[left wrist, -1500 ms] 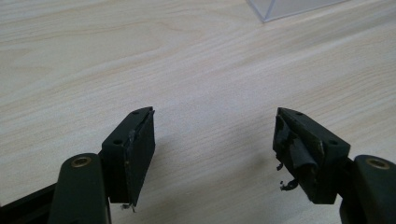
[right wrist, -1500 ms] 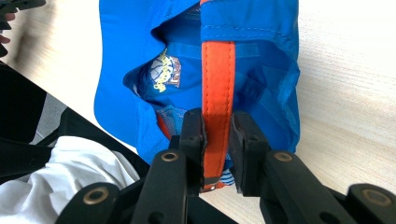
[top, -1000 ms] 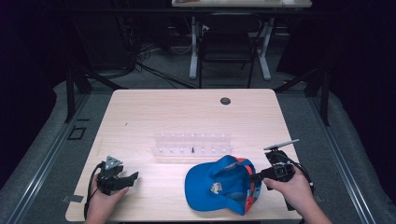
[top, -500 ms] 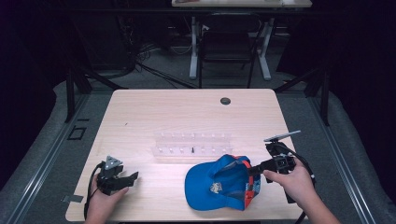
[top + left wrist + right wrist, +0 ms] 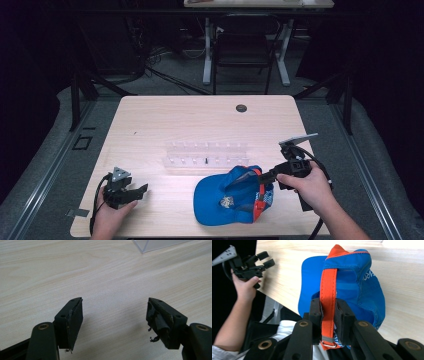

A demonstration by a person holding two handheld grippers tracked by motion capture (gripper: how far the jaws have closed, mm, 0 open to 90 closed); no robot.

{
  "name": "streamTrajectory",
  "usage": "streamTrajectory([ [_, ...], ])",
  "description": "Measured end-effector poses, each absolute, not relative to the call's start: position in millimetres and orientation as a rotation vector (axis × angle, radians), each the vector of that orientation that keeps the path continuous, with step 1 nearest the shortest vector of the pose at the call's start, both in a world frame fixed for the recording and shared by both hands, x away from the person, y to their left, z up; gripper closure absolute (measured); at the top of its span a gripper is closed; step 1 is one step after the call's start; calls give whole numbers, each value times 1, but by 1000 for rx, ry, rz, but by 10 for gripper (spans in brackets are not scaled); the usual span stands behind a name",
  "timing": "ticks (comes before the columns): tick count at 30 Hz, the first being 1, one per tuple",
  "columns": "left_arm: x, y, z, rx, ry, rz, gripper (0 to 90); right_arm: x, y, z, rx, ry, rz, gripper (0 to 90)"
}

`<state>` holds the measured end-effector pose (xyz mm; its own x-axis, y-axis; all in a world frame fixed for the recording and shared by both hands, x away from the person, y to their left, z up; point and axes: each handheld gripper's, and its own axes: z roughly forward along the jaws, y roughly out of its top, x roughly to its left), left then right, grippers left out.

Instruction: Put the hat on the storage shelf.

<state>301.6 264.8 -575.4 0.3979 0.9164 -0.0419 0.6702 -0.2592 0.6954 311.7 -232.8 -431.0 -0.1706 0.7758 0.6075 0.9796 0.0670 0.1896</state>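
Observation:
A blue cap with an orange back strap lies near the table's front edge, its back lifted off the wood. My right gripper is shut on that strap; in the right gripper view the jaws pinch the strap just above its metal buckle, and the blue cap hangs ahead of them. My left gripper rests at the front left of the table, jaws open and empty. In the left gripper view its two black fingers stand wide apart over bare wood.
A clear plastic rack stands in the middle of the table, just behind the cap; its corner shows in the left gripper view. A small dark disc sits near the far edge. The table's front edge lies close under both hands.
My right gripper has risen a little and drawn back toward the right, lifting the rear of the cap by its strap. The left gripper has stayed put.

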Motion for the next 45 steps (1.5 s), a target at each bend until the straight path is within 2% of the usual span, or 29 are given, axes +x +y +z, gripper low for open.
streamTrajectory([
  [45, 302, 266, -575, 2014, 1348, 503, 301, 329, -203, -362, -1521, -1788, -998, 773],
])
